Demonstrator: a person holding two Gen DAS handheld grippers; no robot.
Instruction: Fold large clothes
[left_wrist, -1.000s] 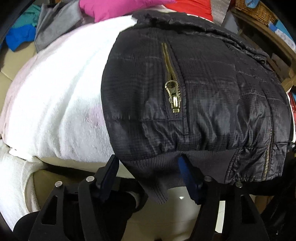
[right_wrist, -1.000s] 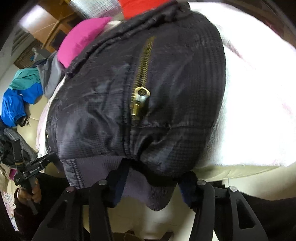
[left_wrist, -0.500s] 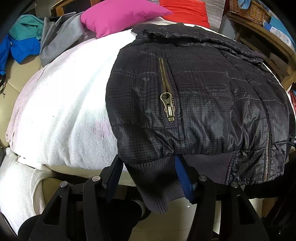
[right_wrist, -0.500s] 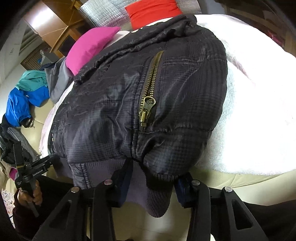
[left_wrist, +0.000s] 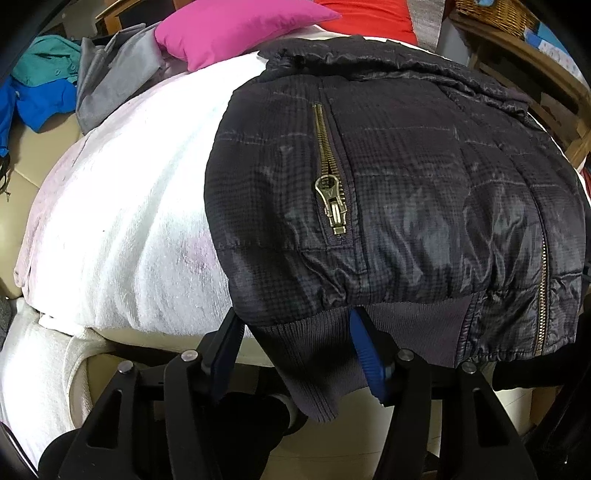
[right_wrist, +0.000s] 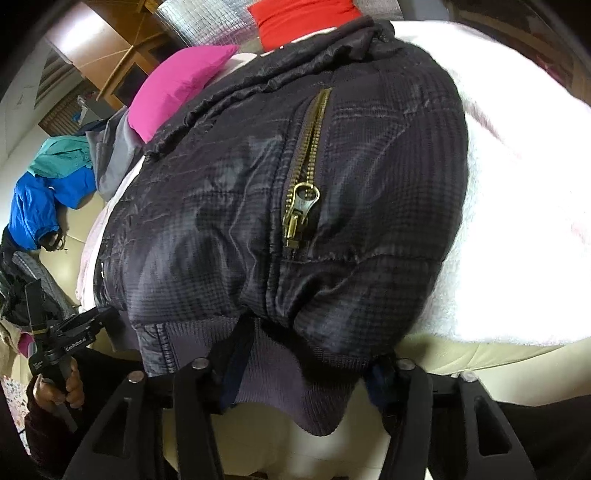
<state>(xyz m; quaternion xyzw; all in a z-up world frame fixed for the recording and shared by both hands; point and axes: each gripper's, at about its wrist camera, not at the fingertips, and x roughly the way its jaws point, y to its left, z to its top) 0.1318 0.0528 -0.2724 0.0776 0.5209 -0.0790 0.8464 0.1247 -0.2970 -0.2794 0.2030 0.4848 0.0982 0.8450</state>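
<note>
Since a second ago the left gripper (left_wrist: 295, 347) has been narrowing its jaws, and now they are sitting about half open with the ribbed hem (left_wrist: 310, 369) bunched between them; the blue pads look to be pressing the knit. In the left wrist view the black jacket (left_wrist: 406, 192) is lying across the right half of the frame on a white blanket (left_wrist: 122, 229), its brass pocket zip (left_wrist: 334, 201) near centre. Taking the hem at this corner is probably meant to let the bottom edge lift evenly for a fold. Open blanket is stretching away to the left; a pink cushion (left_wrist: 236, 26) and a pile of clothes (left_wrist: 48, 85) are crowding the upper left.

In the right wrist view the right gripper (right_wrist: 303, 373) is clamping the hem's other corner, jaws roughly a third open, knit bulging down between them. The jacket (right_wrist: 221, 221) is filling the centre. Bright blanket (right_wrist: 517, 221) is offering free room at right. At lower left a hand (right_wrist: 59, 387) is gripping the left tool's handle.
</note>
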